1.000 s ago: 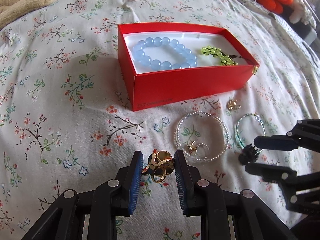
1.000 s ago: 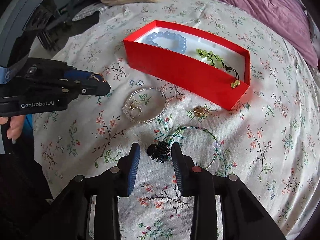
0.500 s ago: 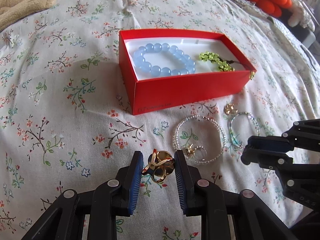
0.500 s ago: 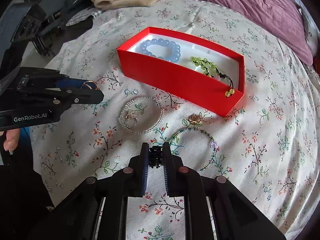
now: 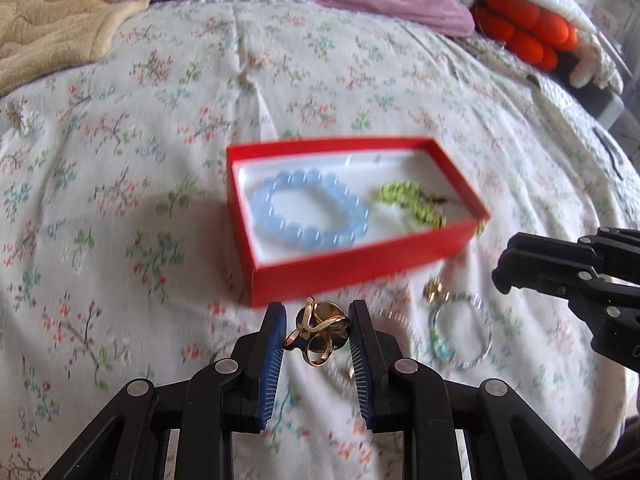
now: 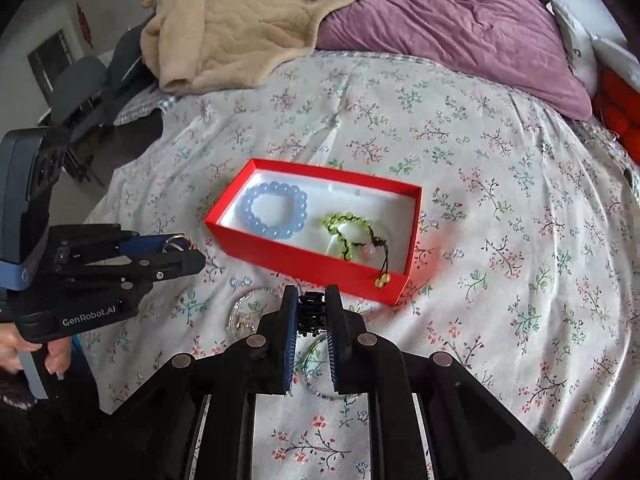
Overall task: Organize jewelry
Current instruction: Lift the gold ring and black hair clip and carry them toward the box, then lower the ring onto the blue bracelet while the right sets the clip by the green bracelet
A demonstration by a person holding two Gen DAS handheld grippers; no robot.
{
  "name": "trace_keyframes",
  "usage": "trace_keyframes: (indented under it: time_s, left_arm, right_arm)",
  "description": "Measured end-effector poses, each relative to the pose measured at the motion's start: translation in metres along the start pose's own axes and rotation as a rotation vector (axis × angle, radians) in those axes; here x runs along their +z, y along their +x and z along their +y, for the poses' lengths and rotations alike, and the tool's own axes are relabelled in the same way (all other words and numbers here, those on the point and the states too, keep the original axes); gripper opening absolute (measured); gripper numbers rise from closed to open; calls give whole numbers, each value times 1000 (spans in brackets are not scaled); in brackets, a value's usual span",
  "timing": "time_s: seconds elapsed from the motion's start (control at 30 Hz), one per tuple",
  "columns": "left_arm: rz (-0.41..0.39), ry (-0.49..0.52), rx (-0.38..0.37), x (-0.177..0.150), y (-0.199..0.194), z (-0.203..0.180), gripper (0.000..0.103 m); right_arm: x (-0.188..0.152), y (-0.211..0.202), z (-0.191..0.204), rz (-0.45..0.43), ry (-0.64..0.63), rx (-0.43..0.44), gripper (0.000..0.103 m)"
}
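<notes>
gold ring [image 5: 318, 334] gripped aloft | black hair claw [image 6: 311, 312] gripped | red box [image 6: 304, 258] open

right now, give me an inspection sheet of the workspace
surface: floral bedsheet, soft and uneven
job's things: red box open, holding a blue bead bracelet and a green bead bracelet; clear bead bracelet, teal bead bracelet and a small gold piece lie loose on the sheet in front of the box
clutter: beige blanket, purple pillow, orange plush
grippers: left tool shut on gold ring; right tool shut on black hair claw; both held above the sheet
cables: nothing seen
surroundings: dark chair beside the bed
</notes>
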State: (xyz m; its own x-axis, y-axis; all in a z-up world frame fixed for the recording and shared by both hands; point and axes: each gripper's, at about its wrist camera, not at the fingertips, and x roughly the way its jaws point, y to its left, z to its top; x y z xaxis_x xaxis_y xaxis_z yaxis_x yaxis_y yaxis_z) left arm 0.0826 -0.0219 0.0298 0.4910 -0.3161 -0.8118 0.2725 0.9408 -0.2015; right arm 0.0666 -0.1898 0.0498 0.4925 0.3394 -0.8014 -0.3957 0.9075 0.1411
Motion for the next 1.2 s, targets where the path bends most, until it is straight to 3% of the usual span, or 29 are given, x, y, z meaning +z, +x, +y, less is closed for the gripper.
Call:
trace_keyframes:
  time_s: [0.43,0.93,1.13,1.2]
  left_arm:
    - [-37,-29,20,41,41,-9,26]
    - [-37,7,107,48,64,-18,26]
    - [-35,13,130,47,59,-14,43]
    - [-36,13,132,46,56,-15,45]
  right_arm:
    - [33,30,-34,-15,113,-56,14]
    - [42,57,-48,2,178,-62,15]
    - [40,51,-51,7,188,-64,19]
    - [39,46,-51,0,189,-59,30]
